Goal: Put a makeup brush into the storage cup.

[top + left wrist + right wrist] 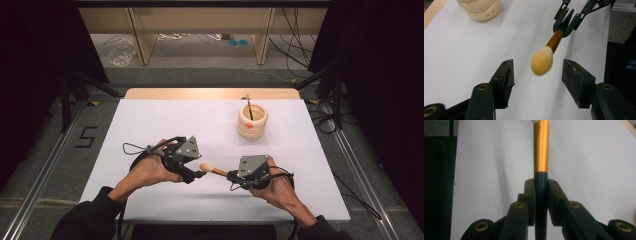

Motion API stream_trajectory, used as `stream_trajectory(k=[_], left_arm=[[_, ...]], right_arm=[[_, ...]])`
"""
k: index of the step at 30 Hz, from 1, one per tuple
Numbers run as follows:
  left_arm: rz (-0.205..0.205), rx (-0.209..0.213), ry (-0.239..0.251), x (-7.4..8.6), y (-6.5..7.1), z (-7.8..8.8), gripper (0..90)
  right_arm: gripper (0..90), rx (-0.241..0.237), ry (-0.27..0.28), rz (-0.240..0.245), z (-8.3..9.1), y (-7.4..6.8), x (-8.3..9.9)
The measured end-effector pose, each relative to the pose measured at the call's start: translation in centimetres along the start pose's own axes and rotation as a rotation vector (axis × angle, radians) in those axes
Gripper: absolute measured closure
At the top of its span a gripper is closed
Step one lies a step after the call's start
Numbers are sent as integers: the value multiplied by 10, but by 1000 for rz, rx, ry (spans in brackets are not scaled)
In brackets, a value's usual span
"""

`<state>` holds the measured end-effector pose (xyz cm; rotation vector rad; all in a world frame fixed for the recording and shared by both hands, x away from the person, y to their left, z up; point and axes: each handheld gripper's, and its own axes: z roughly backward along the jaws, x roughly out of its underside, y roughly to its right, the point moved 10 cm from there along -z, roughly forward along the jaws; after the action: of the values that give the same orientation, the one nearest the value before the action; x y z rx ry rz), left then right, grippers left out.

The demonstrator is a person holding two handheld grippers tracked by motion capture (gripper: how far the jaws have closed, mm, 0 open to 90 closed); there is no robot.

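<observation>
Makeup brush (pixel 212 170) held off the desk (pixel 150 125), between the two grippers. Right gripper (pixel 231 176): jaws clenched on the dark handle (pixel 540 192), handle running straight up the centre line btwn both pads, gold ferrule (pixel 541 150) just past the jaw tips, pale band above that at the top edge of right gripper view. Pads pressed on both sides of handle, no gap seen.

Left gripper (pixel 199 174): jaws released, set wide apart, nothing touching either pad. Brush head (pixel 542 61), orange-tan and fluffy, w/ slight blur, sits btwn the two open jaw tips, a bit nearer the right-hand one in left gripper view, clear of both. Brown ferrule (pixel 554 40) leads away from the head, up and beyond the jaws, into the other gripper (pixel 565 23) farther off, pinched shut round the stem.

In high view: the two grippers tip to tip near the front-middle of the desk, brush roughly level, head end at the left jaws, handle end in the right jaws. Each gripper in a hand, forearms in dark sleeves.

Cream ribbed holder (pixel 252 121) well beyond both sets of jaws, toward the far side, upright, w/ one thin stick (pixel 248 106) standing in it. Same holder (pixel 480 8) up-left of the left jaws, well apart.
</observation>
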<state>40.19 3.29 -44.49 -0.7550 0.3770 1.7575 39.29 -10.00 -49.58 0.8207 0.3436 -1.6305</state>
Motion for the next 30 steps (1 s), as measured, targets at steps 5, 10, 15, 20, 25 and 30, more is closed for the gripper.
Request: stream_trajectory(k=[5,10,15,20,25,30], left_arm=[[81,-42,47,6,-10,3,403],[134,-47,80,11,-13,2,403],[159,-47,107,12,-13,0,406],[177,-55,133,11,-14,0,410],[211,-49,173,8,-14,-1,424],[233,-47,203,4,-13,-1,434]], right_arm=[[797,27,39,-38,6,7,-1],[797,48,100,-80,12,14,-4],[797,65,157,-111,17,18,-9],[797,82,198,-144,21,24,-10],[797,78,215,-154,22,25,-11],[797,76,231,-163,22,25,-12]])
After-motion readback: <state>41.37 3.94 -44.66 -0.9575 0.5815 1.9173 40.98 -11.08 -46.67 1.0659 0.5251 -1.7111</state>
